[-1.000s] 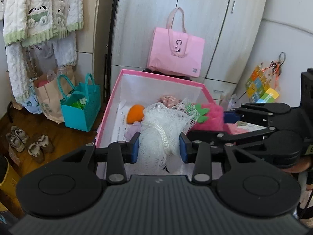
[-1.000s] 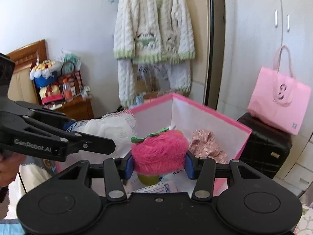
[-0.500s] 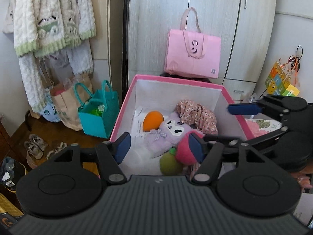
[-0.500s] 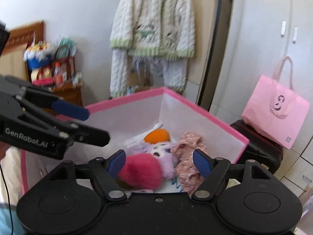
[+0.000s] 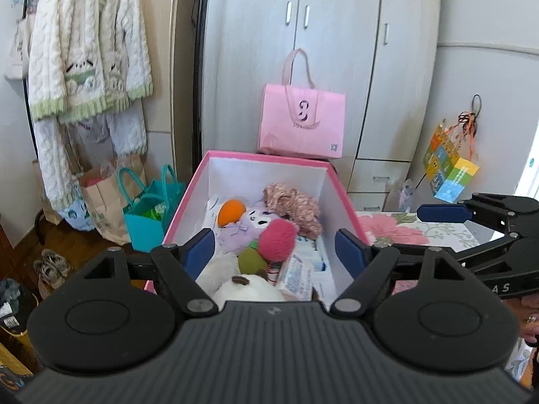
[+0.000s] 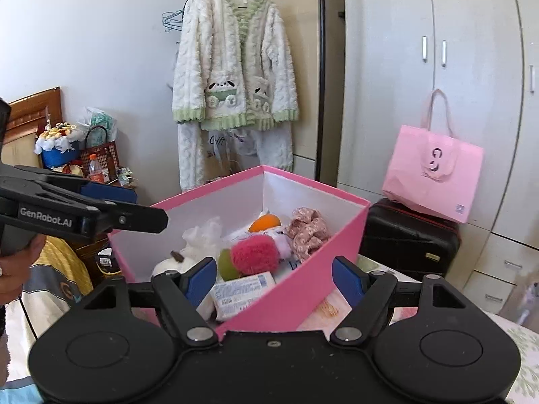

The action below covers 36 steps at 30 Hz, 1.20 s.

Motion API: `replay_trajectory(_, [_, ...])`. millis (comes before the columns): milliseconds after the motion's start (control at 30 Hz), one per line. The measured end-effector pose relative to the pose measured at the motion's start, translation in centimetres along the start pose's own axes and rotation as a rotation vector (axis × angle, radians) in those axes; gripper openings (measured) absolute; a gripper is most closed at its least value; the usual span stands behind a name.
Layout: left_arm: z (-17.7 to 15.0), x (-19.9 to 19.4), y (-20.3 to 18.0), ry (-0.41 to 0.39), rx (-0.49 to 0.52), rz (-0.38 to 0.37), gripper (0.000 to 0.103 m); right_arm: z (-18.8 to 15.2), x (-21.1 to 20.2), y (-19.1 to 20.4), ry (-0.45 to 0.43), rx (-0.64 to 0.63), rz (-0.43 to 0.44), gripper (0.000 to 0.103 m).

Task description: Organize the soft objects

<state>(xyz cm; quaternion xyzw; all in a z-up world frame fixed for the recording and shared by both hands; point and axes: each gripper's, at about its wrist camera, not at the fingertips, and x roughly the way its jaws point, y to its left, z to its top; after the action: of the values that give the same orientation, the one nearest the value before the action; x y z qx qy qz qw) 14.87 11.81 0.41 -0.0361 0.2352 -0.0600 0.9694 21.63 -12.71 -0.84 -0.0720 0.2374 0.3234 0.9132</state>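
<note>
The pink box (image 5: 266,155) with white inside walls holds a pink fuzzy ball (image 5: 278,239), an orange ball (image 5: 230,211), a purple plush (image 5: 256,219), a floral cloth (image 5: 293,202) and a green ball (image 5: 251,259). The right wrist view shows a white net puff (image 6: 202,237) lying at the box's left side beside the fuzzy ball (image 6: 254,256). My left gripper (image 5: 275,253) hovers before the box's near edge, its jaws opening with nothing between them. My right gripper (image 6: 274,281) stands open and empty at the near corner of the box (image 6: 303,289).
A pink tote bag (image 5: 301,124) rests on a black suitcase (image 6: 411,239) behind the box, against the wardrobe. A teal bag (image 5: 148,222) and paper bags stand on the floor at left. A knitted cardigan (image 6: 232,67) hangs above. Flowered bedding (image 5: 394,232) lies at right.
A second ago the left gripper was shut on the net puff and the right on the pink fuzzy ball. Both let go; the items now lie in the box, and both grippers pulled back.
</note>
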Motion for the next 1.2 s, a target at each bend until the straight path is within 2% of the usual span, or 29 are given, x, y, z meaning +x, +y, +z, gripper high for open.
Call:
replay_trajectory(167, [-0.5, -2.4, -1.8, -0.033, 0.043, -0.021, 0.086, -0.7, -3.0, 0.2, -0.027, 0.015, -0.025, 0.080])
replay_trajectory(300, [-0.8, -3.5, -3.4, -0.031, 0.079, -0.036, 0.088, -1.6, -4.9, 0.1, -0.035, 0.038, -0.059, 0.083])
replay_trajectory(433, [-1.0, -4.5, -4.5, -0.034, 0.099, -0.051, 0.097, -2.0, -6.5, -0.1, -0.031, 0.061, -0.114, 0.084])
replay_trajectory(533, [-1.1, -5.1, -5.1, -0.032, 0.102, -0.051, 0.103, -2.5, -7.9, -0.3, -0.032, 0.080, -0.155, 0.091])
replay_trajectory(700, [-1.0, -5.0, -5.4, 0.032, 0.092, -0.036, 0.103, -3.1, -8.9, 0.1, 0.031, 0.065, -0.261, 0.094])
replay_trajectory(767, [-0.8, -5.1, -5.7, 0.040, 0.105, -0.038, 0.103, -3.1, -9.1, 0.1, 0.057, 0.075, -0.296, 0.098])
replay_trajectory(833, [-0.5, -5.4, -5.9, 0.054, 0.103, -0.042, 0.103, -2.9, -9.1, 0.2, 0.094, 0.092, -0.373, 0.100])
replay_trajectory(933, [0.0, -5.7, -6.2, 0.090, 0.091, -0.004, 0.103, -2.7, -9.7, 0.3, 0.118, 0.097, -0.457, 0.101])
replay_trajectory(1000, [0.0, -6.1, -6.4, 0.100, 0.092, 0.011, 0.103, -2.9, -10.6, 0.1, 0.103, 0.136, -0.457, 0.101])
replay_trajectory(1100, [-0.9, -7.3, -6.6, 0.042, 0.092, 0.004, 0.103, -3.8, -12.5, -0.2, 0.021, 0.242, -0.452, 0.101])
replay_trajectory(1200, [-1.5, -7.3, -6.7, 0.033, 0.051, 0.007, 0.103, -4.5, -13.2, 0.5, -0.040, 0.249, -0.495, 0.101])
